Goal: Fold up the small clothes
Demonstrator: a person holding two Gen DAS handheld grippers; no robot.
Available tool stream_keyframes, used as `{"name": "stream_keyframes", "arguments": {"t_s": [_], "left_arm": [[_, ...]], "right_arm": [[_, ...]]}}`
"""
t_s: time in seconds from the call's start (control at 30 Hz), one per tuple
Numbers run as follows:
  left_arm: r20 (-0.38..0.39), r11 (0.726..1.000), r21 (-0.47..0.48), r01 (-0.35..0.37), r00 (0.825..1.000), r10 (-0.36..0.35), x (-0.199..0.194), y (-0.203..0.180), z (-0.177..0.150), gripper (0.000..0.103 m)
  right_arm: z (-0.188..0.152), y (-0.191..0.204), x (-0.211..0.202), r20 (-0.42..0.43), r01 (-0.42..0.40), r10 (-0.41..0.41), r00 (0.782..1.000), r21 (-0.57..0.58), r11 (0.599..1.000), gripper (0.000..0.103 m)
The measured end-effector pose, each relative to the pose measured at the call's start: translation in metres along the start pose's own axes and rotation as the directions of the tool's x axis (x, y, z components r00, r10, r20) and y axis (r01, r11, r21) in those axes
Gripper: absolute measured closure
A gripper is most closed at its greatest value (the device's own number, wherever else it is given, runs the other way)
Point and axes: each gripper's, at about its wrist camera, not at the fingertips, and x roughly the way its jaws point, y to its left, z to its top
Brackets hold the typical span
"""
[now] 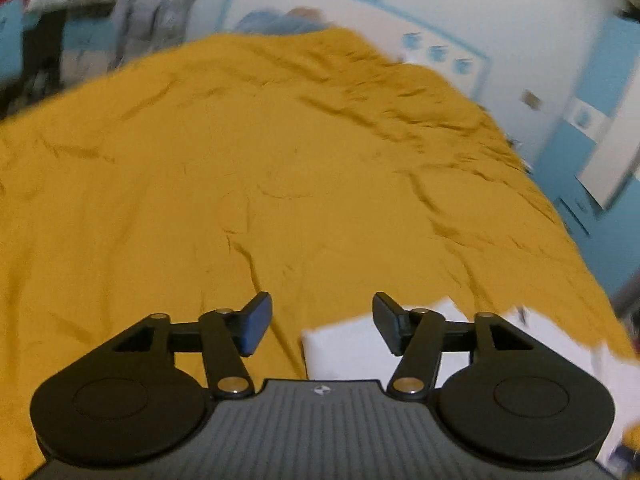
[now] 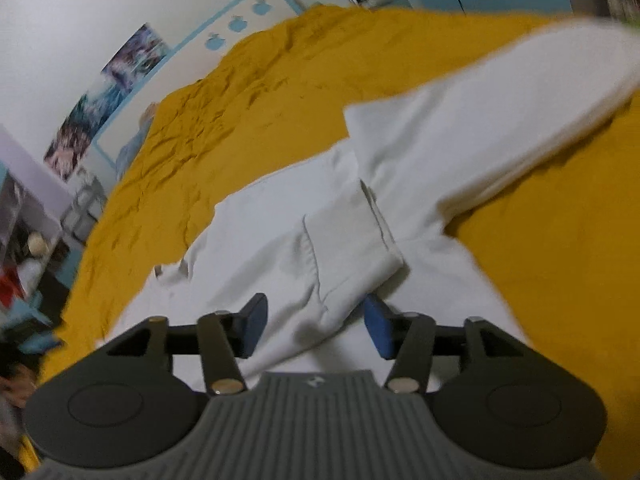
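Over the bed (image 1: pixel 280 160), left wrist view: mustard-yellow cover, creased all over, fills most of the frame. Left tool (image 1: pixel 322 324) hangs above it with both fingers spread wide, nothing between them. Blue pad (image 1: pixel 256 328) shows on the left finger; the right finger reads dark. White garment (image 1: pixel 352 348) lies low and right of centre, partly hidden behind the right finger and the tool body; one straight edge shows against the yellow. More white cloth at the far lower right, blurred. Background: pale wall, blue-framed white panel (image 1: pixel 400 32) with three small blue shapes, blue patches at right. Clutter at upper left too blurred to name.

Right wrist view: same yellow bed (image 2: pixel 540 260), same white garment (image 2: pixel 320 220), here spread across the middle. A long white part runs up toward the upper right corner, smeared by motion. A folded flap with stitched seams lies on top of the rest and its near end reaches down between the fingers. Right tool (image 2: pixel 316 326) is spread, blue pads (image 2: pixel 378 330) facing inward either side of that flap; cannot tell whether either pad touches the cloth. Left edge: shelving with blurred items, a poster (image 2: pixel 108 92) on the wall, the blue-framed panel above the bed's far side.
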Motion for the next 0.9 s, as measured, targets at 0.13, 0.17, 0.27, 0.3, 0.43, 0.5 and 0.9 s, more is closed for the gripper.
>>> {"name": "stream_keyframes", "arguments": {"t_s": [0.13,0.17,0.27,0.3,0.43,0.5,0.9], "left_arm": [[0.087,0.962,0.269,-0.052,0.996,0.029,-0.065,-0.038,-0.051,0.030],[0.092,0.947,0.313,-0.074,0.995,0.048,-0.075,-0.048,-0.067,0.030],[0.096,0.895,0.431,-0.117,0.992,0.084,-0.089,-0.077,-0.116,0.030],[0.101,0.878,0.458,-0.141,0.989,0.106,-0.087,-0.086,-0.130,0.030],[0.046,0.870,0.438,-0.227,0.972,0.231,-0.052,-0.096,-0.168,0.047],[0.067,0.857,0.449,-0.253,0.966,0.250,-0.037,-0.104,-0.178,0.047],[0.161,0.700,0.568,-0.432,0.893,0.421,0.017,-0.142,-0.191,0.095]], "right_arm": [[-0.017,0.010,-0.044,0.055,0.006,0.000,0.998,-0.119,0.993,0.048],[-0.020,0.012,-0.053,0.063,0.004,0.004,0.998,-0.140,0.990,0.047],[-0.033,0.014,-0.077,0.076,0.004,0.010,0.997,-0.179,0.984,0.047],[-0.037,0.017,-0.080,0.076,0.002,0.012,0.997,-0.183,0.983,0.047],[-0.047,0.017,-0.091,0.058,-0.021,0.031,0.998,-0.168,0.986,0.047],[-0.050,0.021,-0.096,0.043,-0.029,0.036,0.998,-0.157,0.987,0.047],[-0.070,0.040,-0.097,-0.014,-0.049,0.048,0.999,-0.158,0.986,0.046]]}}
